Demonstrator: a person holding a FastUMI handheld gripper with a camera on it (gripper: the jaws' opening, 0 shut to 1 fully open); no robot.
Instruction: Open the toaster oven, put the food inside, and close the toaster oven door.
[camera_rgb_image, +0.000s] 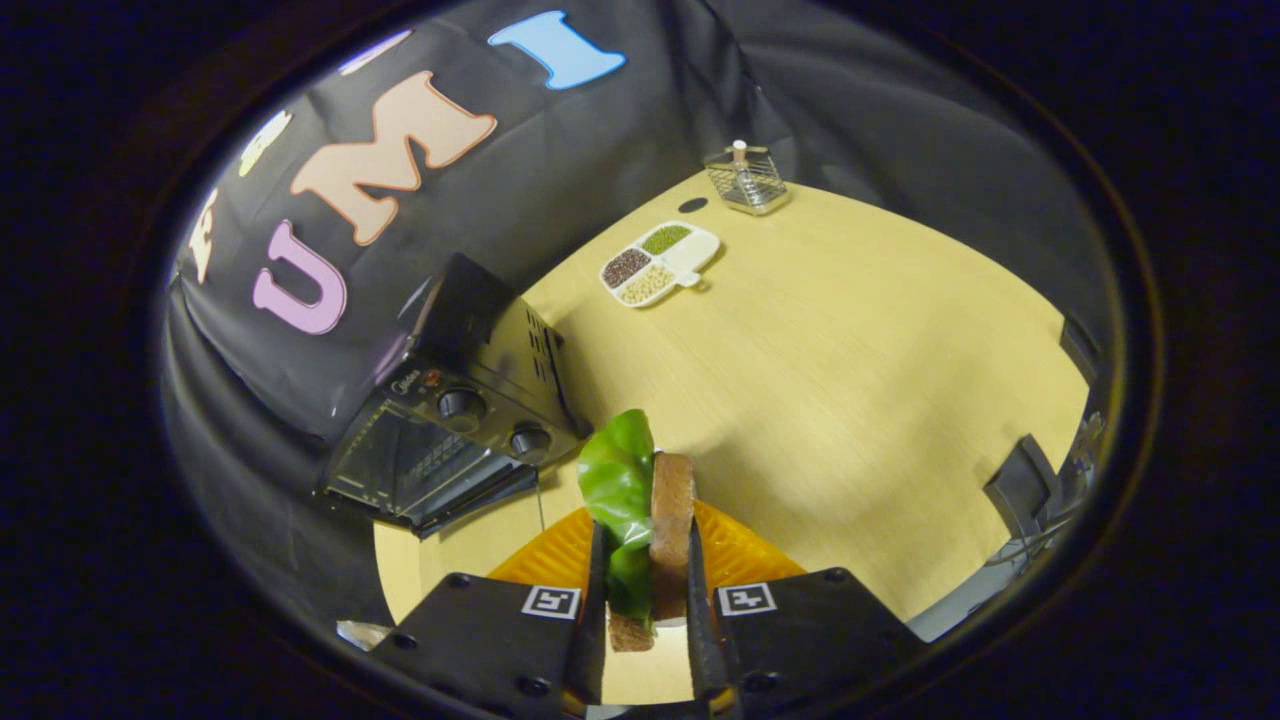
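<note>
Fingers (598, 560) are clamped on the food: a slice of brown bread (671, 520) with a green lettuce leaf (618, 480) against its left face, both standing on edge between the two pads. Gripper (646, 560) has each finger pressing a side, so the grasp looks firm. Leaf top curls above the bread's upper edge.

Directly under and just beyond the fingers sits an orange ribbed plate (740, 550) on the light wood table (850, 400). Can't tell if the bread's lower edge is touching the plate or lifted off it.

Ahead and to the left, near the plate, is the black toaster oven (450, 400), tilted in the view, standing against the black cloth wall. Its glass door (400, 460) is dropped open toward the table, rack visible inside. Two knobs (462, 404) sit on the front panel beside the door.

Further out, well beyond the food, a white divided dish (660, 262) holds dark, green and pale beans in separate sections. Past that, at the far table edge, is a small wire basket (745, 180) with a white knob on top.
</note>
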